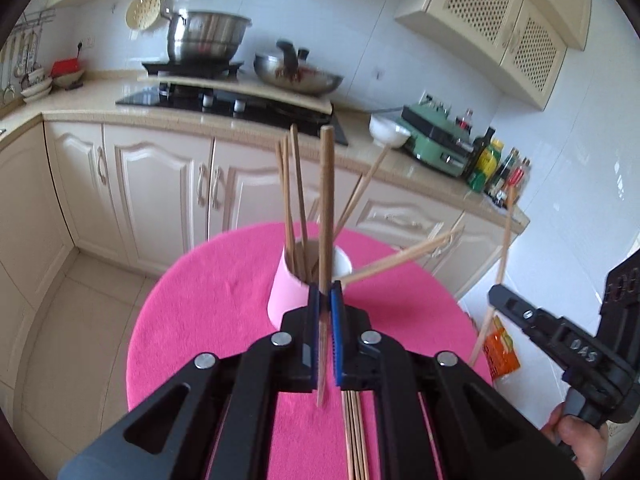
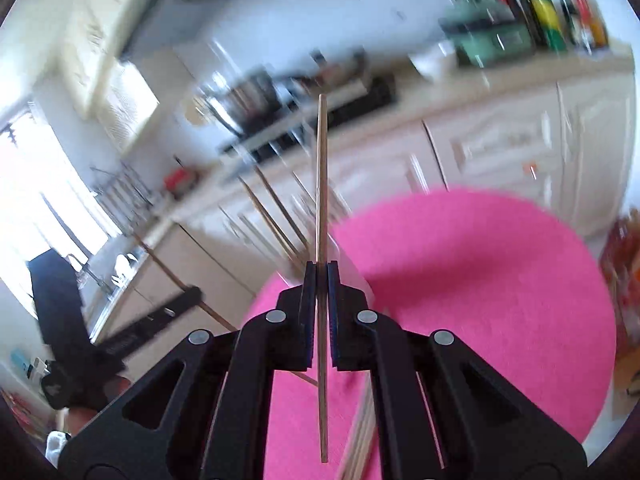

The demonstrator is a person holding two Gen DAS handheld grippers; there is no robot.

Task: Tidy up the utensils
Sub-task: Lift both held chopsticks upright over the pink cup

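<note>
left gripper: the black two-finger left gripper with blue pads [image 1: 325, 292] has its jaws pinched on a dark brown wooden chopstick [image 1: 327, 184], which stands nearly upright with its lower tip hanging below the pads.
right gripper: the black two-finger right gripper [image 2: 320, 270] has its jaws pinched on a pale bamboo chopstick [image 2: 322, 168]; in the left wrist view this gripper sits at the right edge, held by a hand [image 1: 576, 440], with the pale stick slanting up from it.
loose sticks: a bundle of pale wooden chopsticks [image 1: 354, 436] lies flat on the cloth under the left gripper.
table: a round table covered in bright pink fuzzy cloth [image 1: 208, 304] carries the sticks and the holder.
holder: a pale pink cylindrical cup with a white inside [image 1: 286, 292] stands upright on the cloth just beyond the left gripper's tips; several brown and pale chopsticks stand in it, some upright, some leaning out to the right.
floor side: an orange packet [image 1: 500, 348] shows past the table's right edge.
counter: beyond the table, cream cabinets carry a beige stone worktop [image 1: 80, 112] with a black glass hob [image 1: 224, 100].
cookware: a steel stockpot [image 1: 206, 36] and a steel wok with a black handle [image 1: 298, 74] sit above the hob.
far right: a white bowl [image 1: 388, 132], a green appliance [image 1: 436, 140] and a row of bottles [image 1: 492, 168] sit on the worktop.
right wrist view: heavily blurred, so its background detail cannot be told.
</note>
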